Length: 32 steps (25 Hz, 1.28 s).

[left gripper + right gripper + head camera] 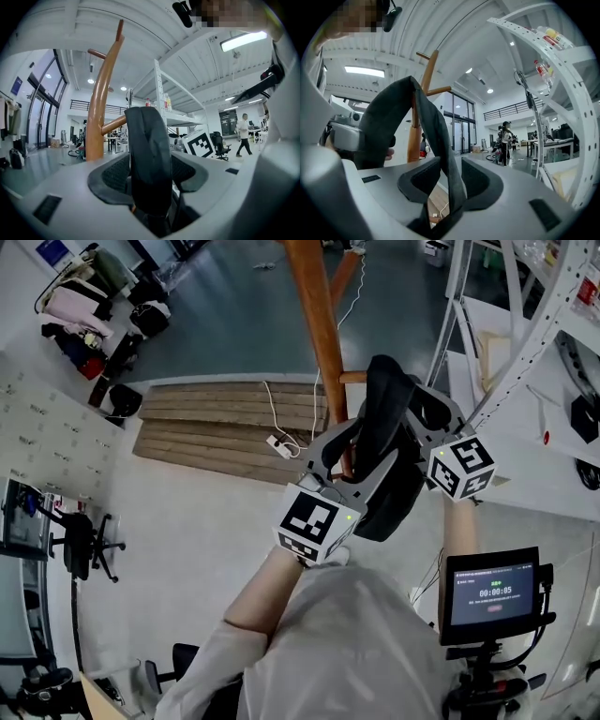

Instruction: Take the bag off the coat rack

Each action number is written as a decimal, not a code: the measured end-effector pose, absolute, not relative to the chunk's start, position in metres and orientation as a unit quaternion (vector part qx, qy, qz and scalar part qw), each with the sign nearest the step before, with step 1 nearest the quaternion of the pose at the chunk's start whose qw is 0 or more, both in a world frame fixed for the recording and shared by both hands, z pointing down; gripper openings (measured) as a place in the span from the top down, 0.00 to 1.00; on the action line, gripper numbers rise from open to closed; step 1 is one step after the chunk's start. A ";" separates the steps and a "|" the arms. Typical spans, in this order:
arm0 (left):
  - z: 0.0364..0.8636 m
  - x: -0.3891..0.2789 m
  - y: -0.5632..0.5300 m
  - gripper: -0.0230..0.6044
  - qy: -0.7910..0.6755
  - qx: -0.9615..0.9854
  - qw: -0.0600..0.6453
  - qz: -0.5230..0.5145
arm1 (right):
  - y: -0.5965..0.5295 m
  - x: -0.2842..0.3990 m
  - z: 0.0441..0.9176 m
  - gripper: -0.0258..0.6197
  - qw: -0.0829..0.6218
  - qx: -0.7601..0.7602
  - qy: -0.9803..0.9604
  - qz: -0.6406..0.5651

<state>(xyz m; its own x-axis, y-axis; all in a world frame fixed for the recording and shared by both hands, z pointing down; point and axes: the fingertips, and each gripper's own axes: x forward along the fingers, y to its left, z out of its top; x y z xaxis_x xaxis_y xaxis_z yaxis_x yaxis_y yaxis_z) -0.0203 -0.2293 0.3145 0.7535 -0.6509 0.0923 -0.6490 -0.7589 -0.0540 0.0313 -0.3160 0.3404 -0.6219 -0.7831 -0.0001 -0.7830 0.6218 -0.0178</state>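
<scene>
Tools, two: left tool (149, 172), right tool (450, 177), astride one bag (394, 495).

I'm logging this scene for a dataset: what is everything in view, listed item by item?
bag: one, black, hanging at the coat rack's peg, centre
coat rack: one, orange-brown wood, centre
platform: one, wooden planks, under the rack
power strip: one, white, on the platform
shelving: one, white, right
screen: one, black, lower right
office chair: one, black, left
left gripper: one, grey, jaws open, bag between them
right gripper: one, grey, jaws open, bag between them
</scene>
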 end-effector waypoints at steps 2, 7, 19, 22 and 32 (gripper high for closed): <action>0.316 -0.021 -0.232 0.58 0.352 -0.934 0.003 -0.056 | -0.318 0.025 0.338 0.78 0.004 -0.425 0.905 -0.008; 0.318 -0.022 -0.234 0.58 0.351 -0.935 -0.008 -0.050 | -0.318 0.014 0.336 0.78 -0.013 -0.383 0.923 -0.009; 0.315 -0.021 -0.229 0.58 0.346 -0.937 -0.016 -0.041 | -0.311 0.007 0.328 0.78 0.009 -0.297 0.953 -0.055; 0.314 -0.022 -0.226 0.58 0.344 -0.938 -0.019 -0.040 | -0.306 0.007 0.321 0.78 0.026 -0.267 0.960 -0.075; 0.314 -0.028 -0.228 0.58 0.348 -0.936 -0.038 -0.028 | -0.314 -0.006 0.323 0.78 -0.029 -0.285 0.955 -0.071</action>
<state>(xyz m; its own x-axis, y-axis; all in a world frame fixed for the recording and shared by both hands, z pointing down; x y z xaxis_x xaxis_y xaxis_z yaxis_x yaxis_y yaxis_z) -0.0280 -0.2276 0.3136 0.7564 -0.6493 0.0792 -0.6536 -0.7550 0.0526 -0.0057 -0.3144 0.3227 -0.8353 -0.5414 0.0957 -0.5496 0.8270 -0.1188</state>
